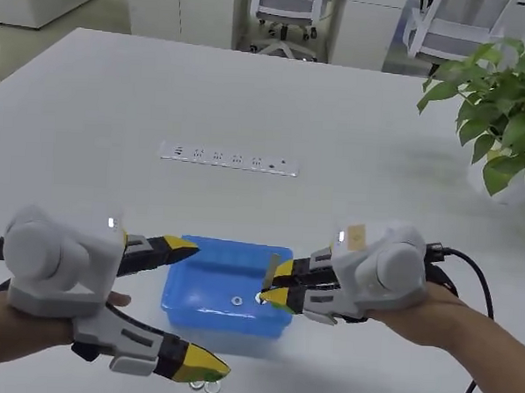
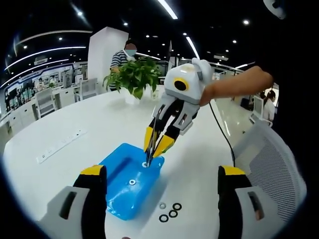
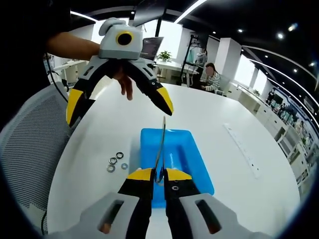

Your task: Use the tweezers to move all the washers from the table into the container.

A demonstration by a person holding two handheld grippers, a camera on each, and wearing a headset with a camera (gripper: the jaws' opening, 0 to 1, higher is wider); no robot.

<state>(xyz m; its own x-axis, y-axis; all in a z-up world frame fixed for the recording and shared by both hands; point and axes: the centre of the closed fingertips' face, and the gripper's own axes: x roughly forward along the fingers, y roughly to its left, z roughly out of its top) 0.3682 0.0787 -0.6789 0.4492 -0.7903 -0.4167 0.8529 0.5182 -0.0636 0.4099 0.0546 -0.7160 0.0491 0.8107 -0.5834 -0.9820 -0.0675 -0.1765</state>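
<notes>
Jaws of the right gripper (image 3: 158,175) pinch the tweezers (image 3: 162,134) (tips over the blue container (image 3: 187,154)). Left gripper (image 2: 162,172) jaws gape wide, with washers (image 2: 169,213) on the bench (image 2: 199,159) close by.

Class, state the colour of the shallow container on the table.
Blue; the shallow plastic container shows best in the right gripper view.

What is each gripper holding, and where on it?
Right gripper: tweezers, pinched low on their arms, near the end over the blue container. Left gripper: open, nothing held.

Washers (image 1: 205,386) on table (image 1: 250,99) before container (image 1: 221,323) — one washer (image 1: 237,300) inside, power strip (image 1: 227,158) beyond
</notes>
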